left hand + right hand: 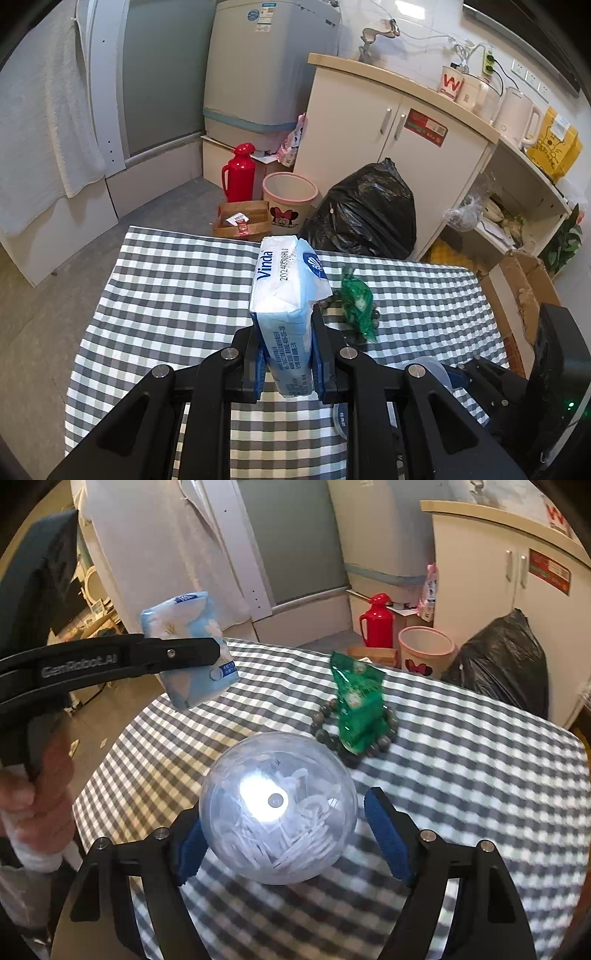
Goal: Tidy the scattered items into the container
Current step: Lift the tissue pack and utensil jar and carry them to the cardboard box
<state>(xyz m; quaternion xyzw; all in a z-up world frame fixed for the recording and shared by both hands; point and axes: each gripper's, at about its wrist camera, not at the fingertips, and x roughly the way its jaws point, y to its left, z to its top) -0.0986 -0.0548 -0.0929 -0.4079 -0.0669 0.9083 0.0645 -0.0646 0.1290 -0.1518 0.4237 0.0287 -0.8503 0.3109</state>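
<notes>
My left gripper [286,332] is shut on a blue-and-white Vinda tissue pack [284,288] and holds it in the air above the checked tablecloth [166,295]. In the right wrist view the same pack [184,620] hangs at the upper left, with a hand [40,794] on the gripper's handle. A clear round tub [279,812] with white plastic picks inside sits between the blue pads [386,830] of my right gripper [284,823], which is open. Beyond the tub a green packet [358,705] lies on a bead bracelet [382,742].
Past the table's far edge stand a black rubbish bag [365,218], a pink bin [290,199], a red flask [239,173] and a brown box [242,221]. An open cardboard box [517,291] is beside the table on the right. White cabinets [388,140] line the wall.
</notes>
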